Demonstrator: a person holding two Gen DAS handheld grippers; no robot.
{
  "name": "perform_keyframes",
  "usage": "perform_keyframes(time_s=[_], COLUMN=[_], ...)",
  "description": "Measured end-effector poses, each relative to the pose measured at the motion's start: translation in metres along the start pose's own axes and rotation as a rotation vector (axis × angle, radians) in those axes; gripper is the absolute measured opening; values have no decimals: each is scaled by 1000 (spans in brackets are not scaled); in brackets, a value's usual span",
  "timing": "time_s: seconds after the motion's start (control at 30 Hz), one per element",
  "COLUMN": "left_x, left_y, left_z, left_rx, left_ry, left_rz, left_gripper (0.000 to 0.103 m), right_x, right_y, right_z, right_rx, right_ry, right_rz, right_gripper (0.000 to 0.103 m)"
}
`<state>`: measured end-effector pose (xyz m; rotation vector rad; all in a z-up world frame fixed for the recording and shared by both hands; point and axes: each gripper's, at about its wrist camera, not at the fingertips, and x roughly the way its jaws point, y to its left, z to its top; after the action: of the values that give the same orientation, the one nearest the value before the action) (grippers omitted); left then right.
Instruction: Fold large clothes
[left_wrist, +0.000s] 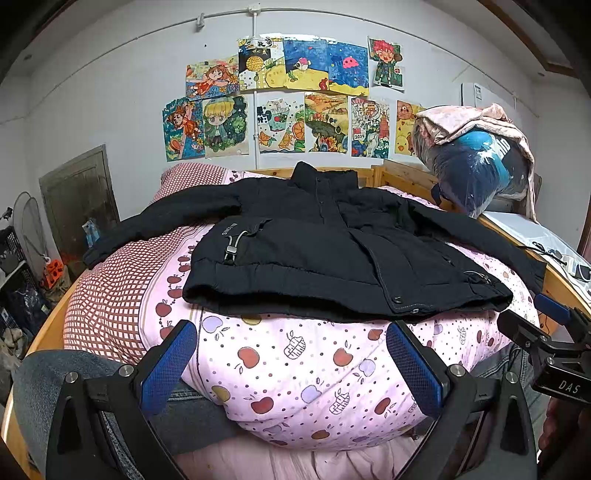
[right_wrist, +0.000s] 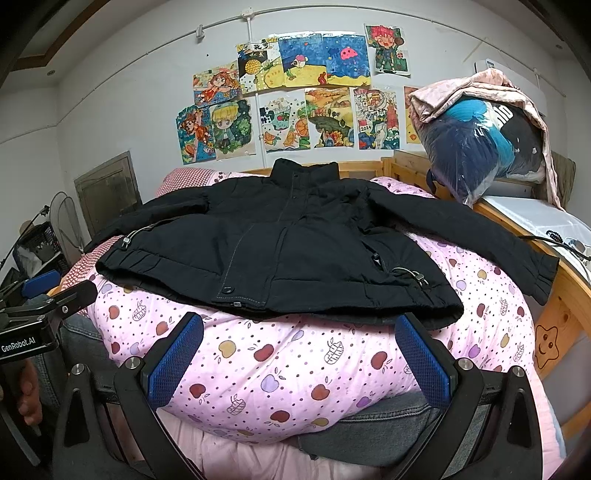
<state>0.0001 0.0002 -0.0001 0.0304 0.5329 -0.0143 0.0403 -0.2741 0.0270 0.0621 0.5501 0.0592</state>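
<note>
A black padded jacket (left_wrist: 332, 251) is laid flat, front up, on a pink apple-print quilt (left_wrist: 295, 369) over the bed. A clear plastic bag (right_wrist: 476, 151) is stuffed with dark clothing. Left tool (left_wrist: 291, 365) and right tool (right_wrist: 299, 358) are held spread, empty.

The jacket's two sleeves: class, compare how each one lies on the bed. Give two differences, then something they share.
1. The left sleeve runs out over the checked pillow; the right sleeve lies on the apple quilt.
2. The left sleeve's cuff stays on the bedding; the right sleeve's cuff reaches the wooden bed rail.

Shared: both are black, spread outward from the jacket, unfolded, and untouched by either tongs.
</note>
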Motion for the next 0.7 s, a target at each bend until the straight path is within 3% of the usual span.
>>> perform_keyframes(time_s=[0.7], left_x=[-1], left_y=[0], left_z=[-1], left_rx=[-1], left_ry=[5], left_rz=[0], left_gripper=[103], right_x=[2], right_y=[-4], right_z=[0], right_rx=[4], right_ry=[1], right_rz=[1], right_gripper=[102])
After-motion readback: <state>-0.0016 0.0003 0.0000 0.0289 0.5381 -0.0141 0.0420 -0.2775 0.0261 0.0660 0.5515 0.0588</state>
